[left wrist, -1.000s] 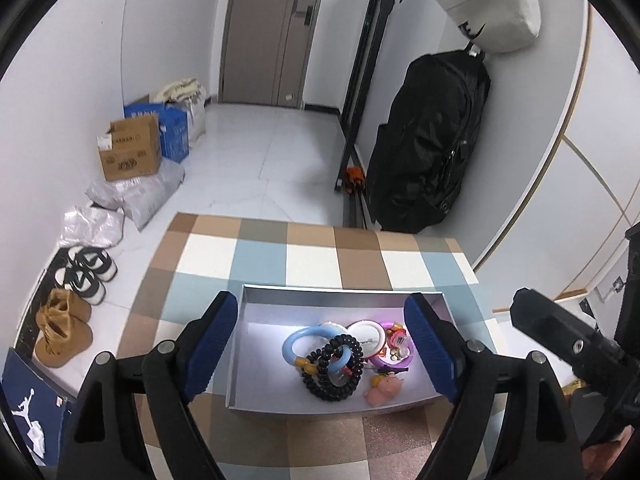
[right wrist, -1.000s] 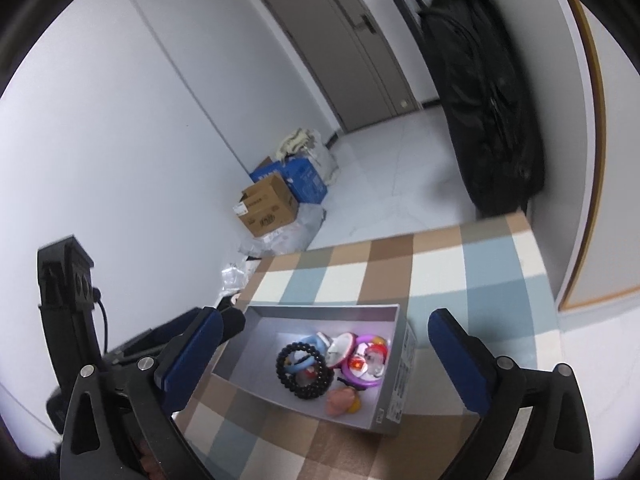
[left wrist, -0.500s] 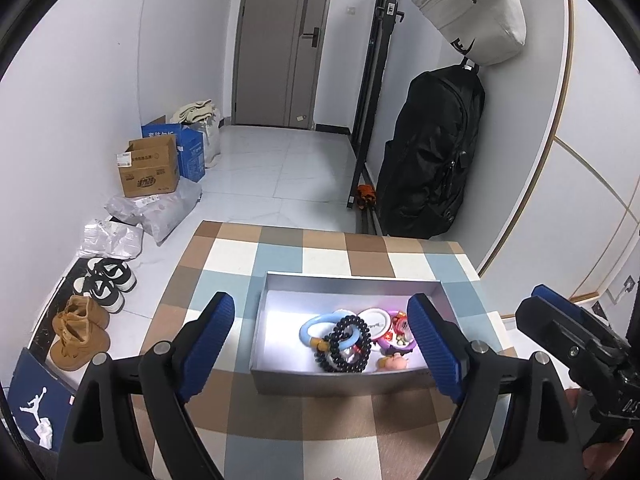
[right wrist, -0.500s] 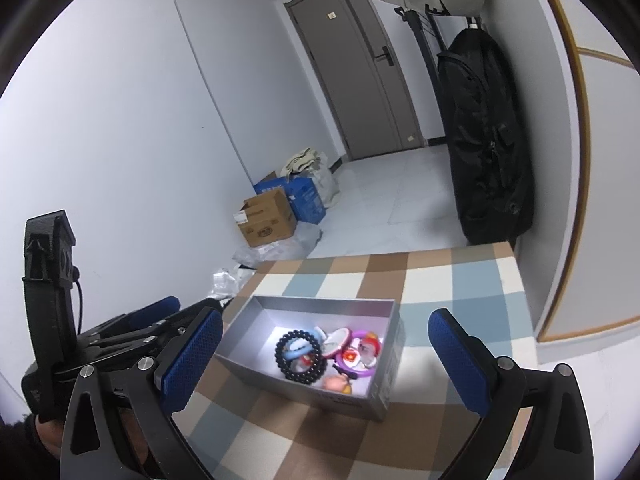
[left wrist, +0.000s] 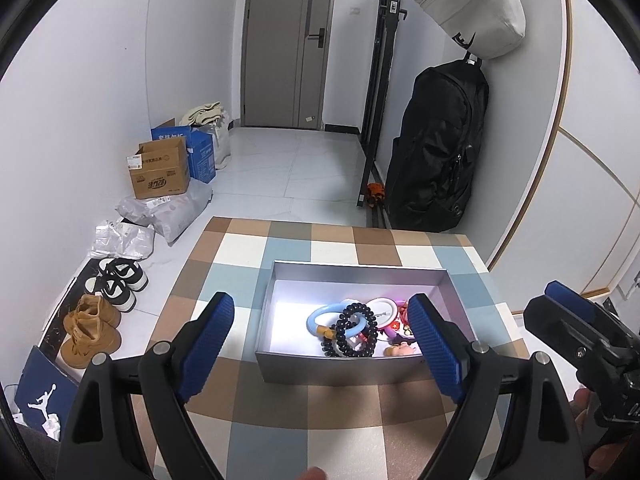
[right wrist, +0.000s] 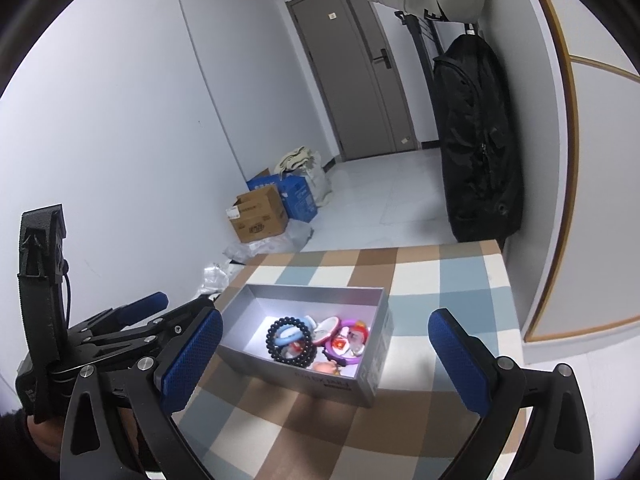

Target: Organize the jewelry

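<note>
On the checked brown-and-blue worktop (left wrist: 340,412) stands a grey rectangular cardboard box (left wrist: 340,368) with a black beaded bracelet (left wrist: 354,334) inside. The left tool (left wrist: 320,344) and the right tool (right wrist: 324,356) are both wide open, holding nothing.

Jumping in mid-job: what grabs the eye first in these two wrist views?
A silver box sits on the checkered tablecloth, its inside glowing, with a black bead bracelet lying over a light blue ring among other bright trinkets. The left gripper and right gripper both hang open before it, holding nothing.
</note>
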{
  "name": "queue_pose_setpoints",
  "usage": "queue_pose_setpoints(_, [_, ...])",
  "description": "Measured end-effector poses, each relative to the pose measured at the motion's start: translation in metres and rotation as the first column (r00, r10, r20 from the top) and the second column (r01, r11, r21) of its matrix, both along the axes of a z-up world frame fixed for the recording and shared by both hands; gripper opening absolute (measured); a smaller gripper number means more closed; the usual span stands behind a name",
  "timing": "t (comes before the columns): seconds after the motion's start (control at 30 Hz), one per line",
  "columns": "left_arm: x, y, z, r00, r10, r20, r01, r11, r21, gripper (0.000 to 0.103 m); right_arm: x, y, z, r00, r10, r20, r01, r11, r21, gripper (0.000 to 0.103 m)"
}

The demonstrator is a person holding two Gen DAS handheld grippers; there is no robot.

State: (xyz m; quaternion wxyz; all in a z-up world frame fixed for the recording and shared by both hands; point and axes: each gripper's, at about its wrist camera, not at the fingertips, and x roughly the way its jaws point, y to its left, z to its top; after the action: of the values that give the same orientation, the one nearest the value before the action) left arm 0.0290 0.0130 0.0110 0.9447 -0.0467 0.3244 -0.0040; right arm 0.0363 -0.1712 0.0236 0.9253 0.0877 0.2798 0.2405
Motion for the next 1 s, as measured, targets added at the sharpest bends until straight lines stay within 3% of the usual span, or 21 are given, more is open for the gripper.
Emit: queue_pose_setpoints(1.0, [-0.0003, -0.0061, -0.0036, 1.000, -0.008, -0.026, 0.008, 1.000, -0.010, 0.085, -0.0007, 0.0000, -0.0035, 1.000, -0.006, -0.015, 0.006, 1.000, -0.028, 0.103])
